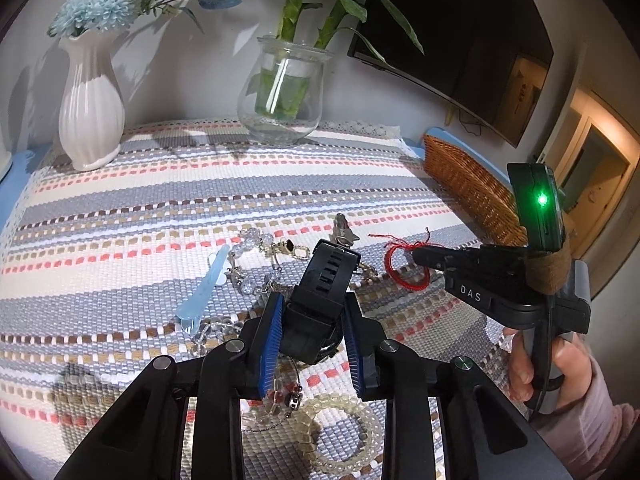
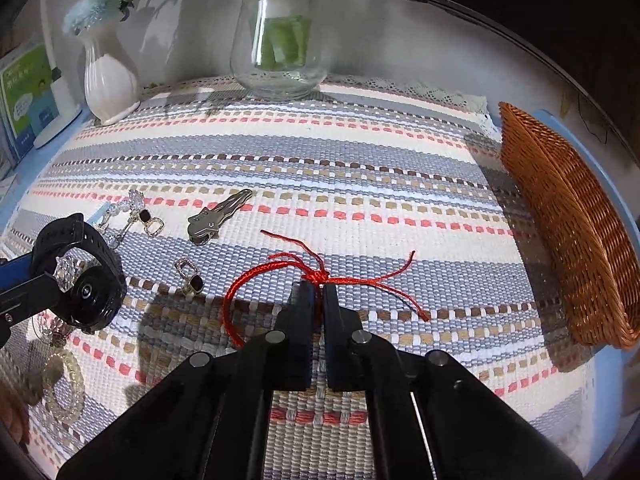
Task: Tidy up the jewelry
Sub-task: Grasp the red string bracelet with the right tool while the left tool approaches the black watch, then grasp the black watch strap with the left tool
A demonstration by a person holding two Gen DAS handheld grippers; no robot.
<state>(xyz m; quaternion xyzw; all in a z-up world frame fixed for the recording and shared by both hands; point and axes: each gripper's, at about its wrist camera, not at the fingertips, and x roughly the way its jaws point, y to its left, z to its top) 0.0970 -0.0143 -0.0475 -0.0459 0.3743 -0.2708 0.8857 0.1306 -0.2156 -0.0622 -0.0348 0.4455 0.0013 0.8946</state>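
Left tongs (image 1: 312, 320): clenched on a black watch (image 1: 320, 300), blue pads pressing its body from both sides; the strap arches up and away from the tips.
Right tongs (image 2: 318, 292): clamped together on a red string bracelet (image 2: 280, 276), pinching it just beside its knot; the loop lies on the cloth to the left, the loose ends trail to the right.
Right hand (image 1: 560, 368): wrapped around the handle of the right tool, a pale pink sleeve at the wrist, a green light glowing on the unit above.
Near the watch: a pale blue hair clip (image 1: 204, 288), a clear bead strand (image 1: 248, 248) and a gold-and-black earring (image 1: 294, 250), all tangled close together on the cloth.
Second earring (image 2: 190, 276): lies apart from the cluster, between the watch and the red loop.
Metal hair clip (image 2: 218, 216): flat on the cloth beyond the red bracelet.
Translucent bead bracelet (image 1: 344, 436): lies below the left tongs, close to the camera.
Tabletop (image 2: 616, 380): blue, covered by a striped woven mat (image 1: 160, 208) in grey, cream and coral.
Wicker basket (image 2: 572, 240): at the right edge of the mat, well apart from the jewelry.
Back edge: a white ribbed vase (image 1: 90, 108) with blue and white flowers, and a glass jar (image 1: 282, 92) holding green stems in water.
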